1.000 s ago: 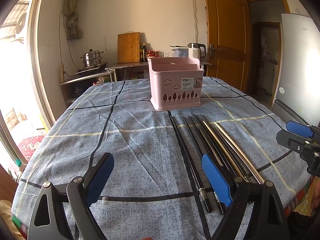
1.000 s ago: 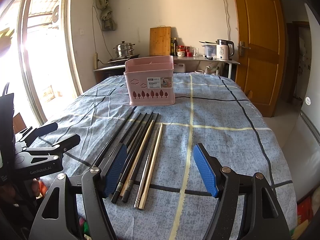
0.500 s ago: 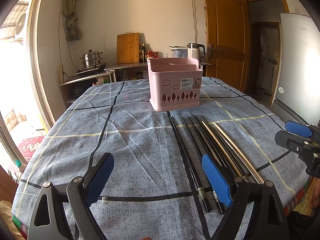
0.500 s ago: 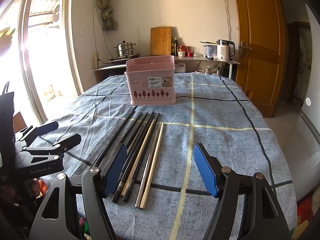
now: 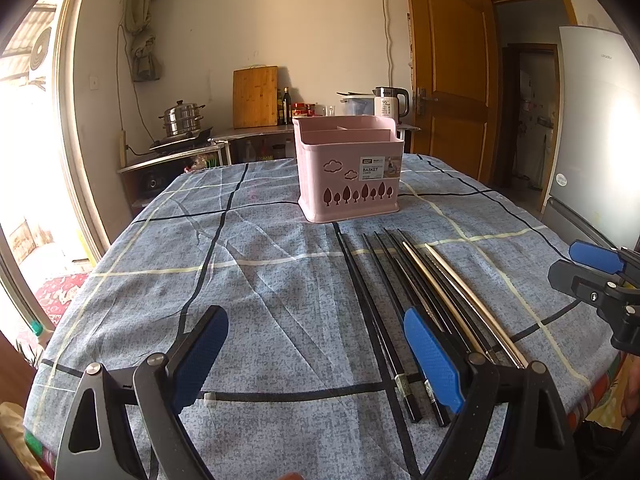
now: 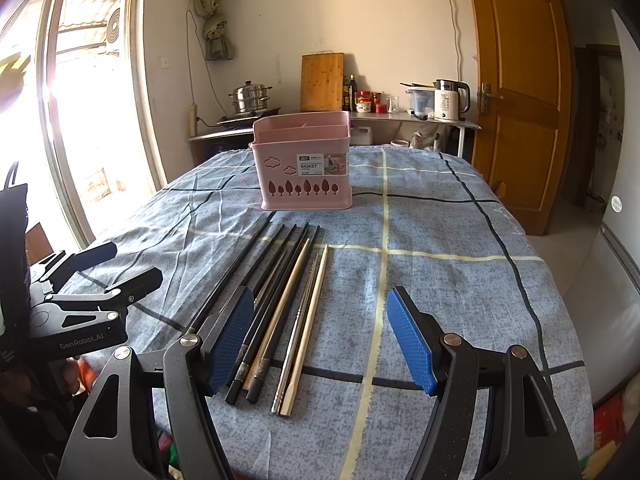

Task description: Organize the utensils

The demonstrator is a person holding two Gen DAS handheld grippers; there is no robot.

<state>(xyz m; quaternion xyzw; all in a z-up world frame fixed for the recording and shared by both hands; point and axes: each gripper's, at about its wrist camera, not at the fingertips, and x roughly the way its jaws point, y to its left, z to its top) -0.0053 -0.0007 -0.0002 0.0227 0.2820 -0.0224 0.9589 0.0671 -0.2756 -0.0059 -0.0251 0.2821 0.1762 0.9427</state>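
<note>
Several chopsticks [image 5: 404,300] [image 6: 280,292], black, wooden and metal, lie side by side on the checked blue tablecloth, tips pointing toward a pink utensil basket [image 5: 348,168] [image 6: 306,166] with divided compartments that stands upright farther back. My left gripper [image 5: 316,356] is open and empty above the cloth, its right finger over the near chopstick ends. My right gripper [image 6: 322,336] is open and empty, straddling the near ends of the chopsticks. The right gripper also shows at the right edge of the left wrist view [image 5: 600,280], and the left gripper at the left edge of the right wrist view [image 6: 88,292].
The table [image 5: 248,264] has rounded edges close to both grippers. Behind it a counter holds a steamer pot [image 5: 182,120], a cutting board [image 5: 255,97], bottles and a kettle [image 5: 390,103]. A wooden door [image 5: 452,92] and a fridge [image 5: 596,128] stand at right.
Both grippers have barely shifted; the right wrist view has crept slightly forward toward the basket. Nothing was grasped or released.
</note>
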